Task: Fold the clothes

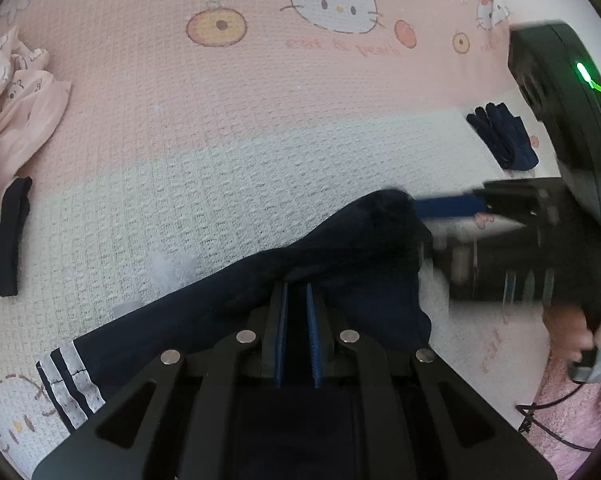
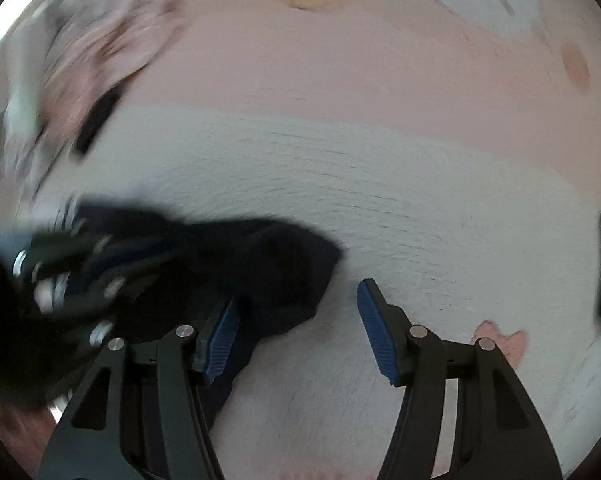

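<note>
Left gripper (image 1: 296, 300): blue ribbed pads pressed close together, pinching a fold of the navy garment directly ahead of its tips
Navy knit garment with white-striped cuff (image 1: 228, 312): soft, rumpled cloth lying across the bedspread under the left tool; its striped cuff (image 1: 66, 384) trails to the tool's lower left, its bunched end rises ahead and to the right
Right gripper (image 2: 296, 312): jaws spread wide; the left pad (image 2: 220, 340) touches the dark cloth's edge (image 2: 284, 272), the right pad (image 2: 376, 332) is over bare bedspread
Pink and white waffle-weave bedspread with cartoon cat prints (image 1: 180, 184): gridded texture, beneath both tools
Crumpled pale pink printed clothing (image 1: 16, 92): far left of the left tool
Folded navy item (image 1: 504, 140): ahead, to the right
Containers: no container in view
</note>
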The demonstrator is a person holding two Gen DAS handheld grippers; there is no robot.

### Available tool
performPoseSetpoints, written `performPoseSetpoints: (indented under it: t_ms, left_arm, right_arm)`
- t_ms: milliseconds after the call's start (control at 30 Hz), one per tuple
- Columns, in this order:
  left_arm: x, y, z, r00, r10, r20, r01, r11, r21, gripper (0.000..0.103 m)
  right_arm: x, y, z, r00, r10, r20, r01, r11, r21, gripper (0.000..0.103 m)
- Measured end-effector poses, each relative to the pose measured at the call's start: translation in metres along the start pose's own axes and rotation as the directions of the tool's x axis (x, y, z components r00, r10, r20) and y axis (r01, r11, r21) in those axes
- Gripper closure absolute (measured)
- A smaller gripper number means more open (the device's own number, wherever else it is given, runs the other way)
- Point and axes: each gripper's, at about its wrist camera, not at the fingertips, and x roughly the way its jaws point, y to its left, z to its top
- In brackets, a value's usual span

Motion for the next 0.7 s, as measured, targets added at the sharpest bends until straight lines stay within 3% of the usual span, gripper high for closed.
performPoseSetpoints:
  t_ms: [100, 233, 333, 367, 467, 500, 633, 667, 700]
  left_arm:
    - [-0.015, 0.005, 0.002, 0.999, -0.011, 0.037, 0.012, 1.0, -0.025, 0.092]
    - [-0.071, 0.031, -0.002, 0.99, 0.005, 0.138, 0.014, 0.991, -0.135, 0.089]
    - [-0.096, 0.065, -0.016, 0.991, 0.091, 0.1, -0.061, 0.959, -0.276, 0.056]
    - [-0.096, 0.077, -0.023, 0.993, 0.088, 0.082, -0.056, 0.943, -0.329, 0.053]
    - [-0.084, 0.107, -0.046, 1.0, 0.017, 0.018, -0.006, 0.871, -0.491, 0.053]
    - [-0.079, 0.109, -0.048, 1.0, 0.0, 0.006, 0.004, 0.861, -0.509, 0.053]
    - [-0.065, 0.097, -0.037, 1.0, 0.007, 0.004, -0.004, 0.896, -0.444, 0.056]
    - [-0.062, 0.093, -0.035, 1.0, 0.009, 0.003, -0.006, 0.904, -0.427, 0.071]
    - [-0.058, 0.09, -0.032, 1.0, 0.01, 0.003, -0.008, 0.912, -0.411, 0.087]
  right_arm:
    - [-0.003, -0.018, 0.005, 0.999, -0.04, 0.034, 0.037, 0.997, 0.074, 0.045]
    - [-0.015, -0.024, -0.003, 0.998, -0.045, 0.043, 0.04, 0.993, 0.115, 0.045]
    - [-0.034, -0.035, -0.002, 0.996, 0.062, 0.067, -0.071, 0.987, 0.146, 0.041]
    - [-0.036, -0.032, -0.003, 0.993, 0.098, 0.061, -0.106, 0.984, 0.146, 0.038]
    - [-0.025, -0.023, -0.015, 0.995, 0.099, -0.015, -0.096, 0.986, 0.133, 0.034]
    - [-0.019, -0.021, -0.019, 0.995, 0.09, -0.046, -0.083, 0.988, 0.13, 0.034]
    - [-0.012, -0.006, -0.02, 0.999, 0.05, 0.015, -0.052, 0.994, 0.094, 0.034]
    - [-0.011, -0.003, -0.018, 0.998, 0.041, 0.041, -0.044, 0.996, 0.078, 0.038]
    - [-0.009, 0.001, -0.017, 0.998, 0.019, 0.058, -0.022, 0.998, 0.059, 0.051]
